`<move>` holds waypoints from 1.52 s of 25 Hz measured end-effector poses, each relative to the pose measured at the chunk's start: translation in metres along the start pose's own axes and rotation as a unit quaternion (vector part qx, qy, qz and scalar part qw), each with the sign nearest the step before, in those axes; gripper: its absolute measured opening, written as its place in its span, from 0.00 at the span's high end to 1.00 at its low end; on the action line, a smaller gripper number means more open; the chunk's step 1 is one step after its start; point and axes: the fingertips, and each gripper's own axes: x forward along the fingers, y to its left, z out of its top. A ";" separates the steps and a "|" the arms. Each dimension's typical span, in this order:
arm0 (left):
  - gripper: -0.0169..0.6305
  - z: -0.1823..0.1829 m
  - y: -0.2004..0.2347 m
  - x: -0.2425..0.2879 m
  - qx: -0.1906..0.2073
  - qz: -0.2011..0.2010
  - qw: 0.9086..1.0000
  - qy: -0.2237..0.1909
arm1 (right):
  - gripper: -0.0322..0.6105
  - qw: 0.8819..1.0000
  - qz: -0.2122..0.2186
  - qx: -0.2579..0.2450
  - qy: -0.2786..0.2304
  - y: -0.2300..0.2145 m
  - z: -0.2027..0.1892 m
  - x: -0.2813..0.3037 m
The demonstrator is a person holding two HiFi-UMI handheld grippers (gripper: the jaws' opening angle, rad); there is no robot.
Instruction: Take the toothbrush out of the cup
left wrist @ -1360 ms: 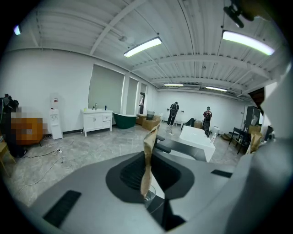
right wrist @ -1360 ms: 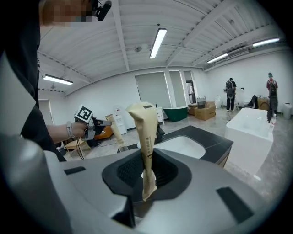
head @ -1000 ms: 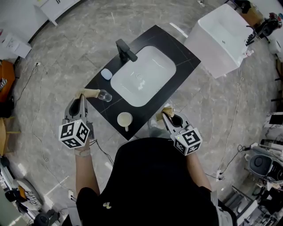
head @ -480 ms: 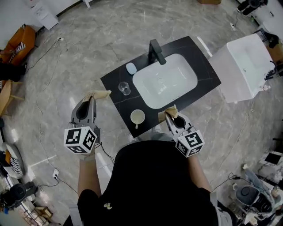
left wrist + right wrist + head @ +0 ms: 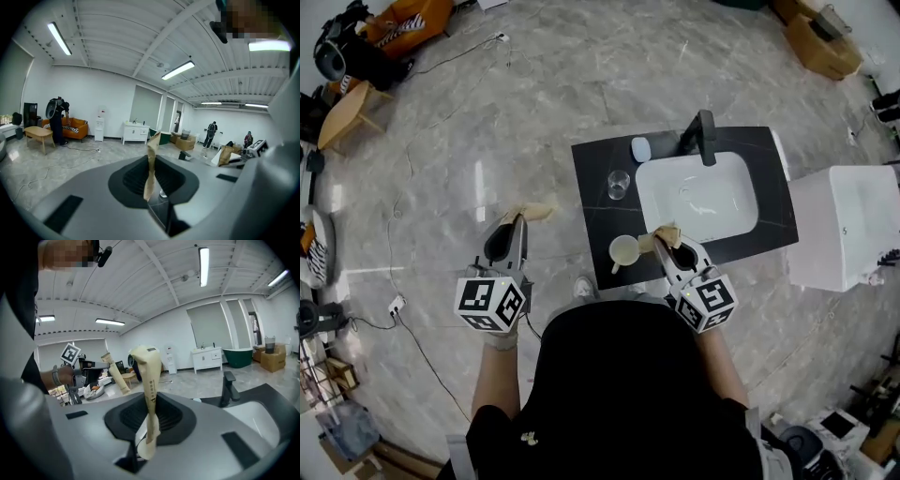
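A clear glass cup (image 5: 619, 184) stands on the black counter (image 5: 591, 211) left of the sink. A cream mug (image 5: 624, 251) sits near the counter's front edge. I see no toothbrush in any view. My left gripper (image 5: 530, 213) hangs over the floor to the left of the counter, its tan-taped fingertips (image 5: 153, 143) pressed together with nothing between them. My right gripper (image 5: 664, 234) is just right of the mug. It is shut and empty in the right gripper view (image 5: 146, 357).
A white sink (image 5: 703, 202) with a black faucet (image 5: 703, 136) fills the counter's right half, and a pale soap bar (image 5: 641, 148) lies beside the faucet. A white tub (image 5: 844, 225) stands to the right. Cables and a shoe lie on the marble floor; people stand far off.
The person has swung round the counter, which now sits further right in the head view. My left gripper has drawn away from the glass cup; my right gripper has come up beside the mug.
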 end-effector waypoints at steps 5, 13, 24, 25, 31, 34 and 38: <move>0.90 -0.022 0.004 -0.024 -0.020 0.033 0.999 0.005 | 0.86 0.998 0.056 -0.015 0.010 0.019 0.006 0.031; 0.90 -0.054 0.008 -0.059 -0.032 0.069 0.997 0.012 | 0.86 0.992 0.120 -0.042 0.025 0.060 0.009 0.055; 0.90 -0.072 -0.004 -0.062 -0.036 0.062 0.997 0.023 | 0.86 0.986 0.152 -0.059 0.028 0.082 0.009 0.059; 0.90 -0.071 -0.005 -0.061 -0.035 0.060 0.997 0.024 | 0.86 0.986 0.153 -0.060 0.028 0.083 0.010 0.059; 0.90 -0.071 -0.011 -0.049 -0.029 0.041 0.998 0.030 | 0.87 0.985 0.154 -0.076 0.028 0.085 0.007 0.056; 0.90 -0.072 -0.015 -0.044 -0.026 0.031 0.999 0.034 | 0.87 0.987 0.147 -0.067 0.028 0.080 0.004 0.054; 0.90 -0.071 -0.019 -0.044 -0.023 0.021 0.999 0.038 | 0.87 0.988 0.138 -0.063 0.025 0.080 0.005 0.050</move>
